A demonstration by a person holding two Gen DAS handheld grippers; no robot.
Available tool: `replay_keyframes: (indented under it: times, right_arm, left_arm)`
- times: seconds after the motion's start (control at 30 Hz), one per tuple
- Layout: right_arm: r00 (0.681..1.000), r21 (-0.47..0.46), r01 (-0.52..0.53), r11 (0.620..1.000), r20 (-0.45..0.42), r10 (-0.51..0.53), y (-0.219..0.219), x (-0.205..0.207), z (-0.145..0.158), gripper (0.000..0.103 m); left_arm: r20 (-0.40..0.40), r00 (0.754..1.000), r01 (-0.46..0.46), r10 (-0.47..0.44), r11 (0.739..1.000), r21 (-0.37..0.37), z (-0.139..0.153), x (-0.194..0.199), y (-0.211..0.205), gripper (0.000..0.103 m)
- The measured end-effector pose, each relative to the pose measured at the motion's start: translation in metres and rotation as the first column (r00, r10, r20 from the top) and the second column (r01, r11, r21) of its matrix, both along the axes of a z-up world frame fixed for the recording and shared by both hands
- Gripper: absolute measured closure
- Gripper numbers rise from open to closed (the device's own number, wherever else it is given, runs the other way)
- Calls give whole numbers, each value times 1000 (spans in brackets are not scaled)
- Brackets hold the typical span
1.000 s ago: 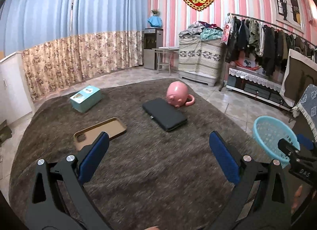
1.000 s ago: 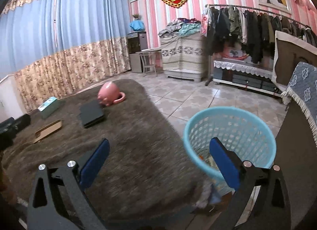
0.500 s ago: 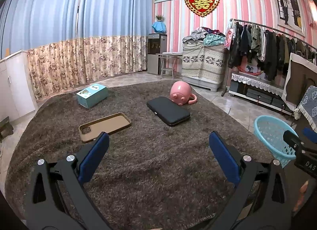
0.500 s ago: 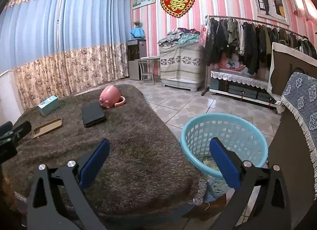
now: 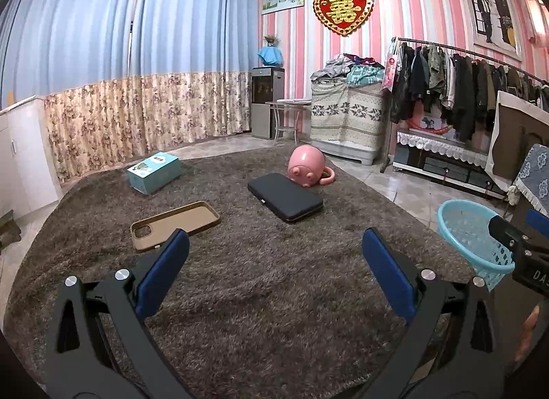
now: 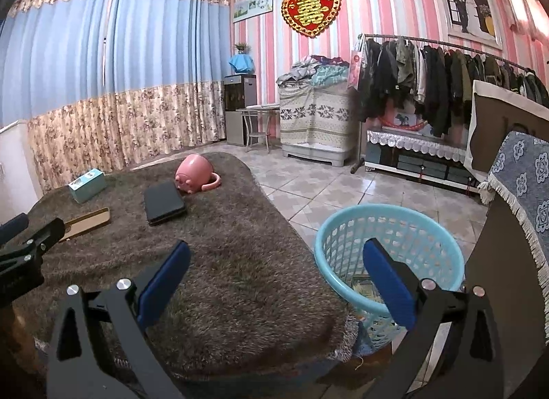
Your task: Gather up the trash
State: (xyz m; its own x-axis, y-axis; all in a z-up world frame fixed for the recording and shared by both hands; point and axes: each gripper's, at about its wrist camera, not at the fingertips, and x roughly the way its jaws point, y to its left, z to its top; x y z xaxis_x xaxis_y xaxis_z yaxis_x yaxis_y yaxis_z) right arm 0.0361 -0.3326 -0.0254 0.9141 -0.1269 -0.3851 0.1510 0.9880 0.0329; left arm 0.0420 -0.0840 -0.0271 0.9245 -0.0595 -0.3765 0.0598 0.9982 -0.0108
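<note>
Both grippers, the left gripper and the right gripper, have jaws wide apart and hold nothing. The trash basket stands beside the rug's edge, just under the right gripper, which is nearer. No loose trash shows on the rug.

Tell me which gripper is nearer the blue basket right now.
Right. The right gripper hangs open just above the basket, one finger over its rim. The left gripper is open over the brown rug, with the basket off to its right.
</note>
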Motion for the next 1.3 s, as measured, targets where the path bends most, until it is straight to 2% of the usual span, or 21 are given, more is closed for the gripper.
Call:
replay_keyframes:
  times: [0.27,1.3]
  right_arm:
    - [1000,-10,-13,1000,6,13,5,0,-3,4]
    - [1000,-18,-24,1000,2,24,10,2,-7,4]
  left_arm:
    - [21,1000,-3,3,1000,4,5,-3,0,5]
    - [23,1000,-5,5,1000,5,5,-2,2,5]
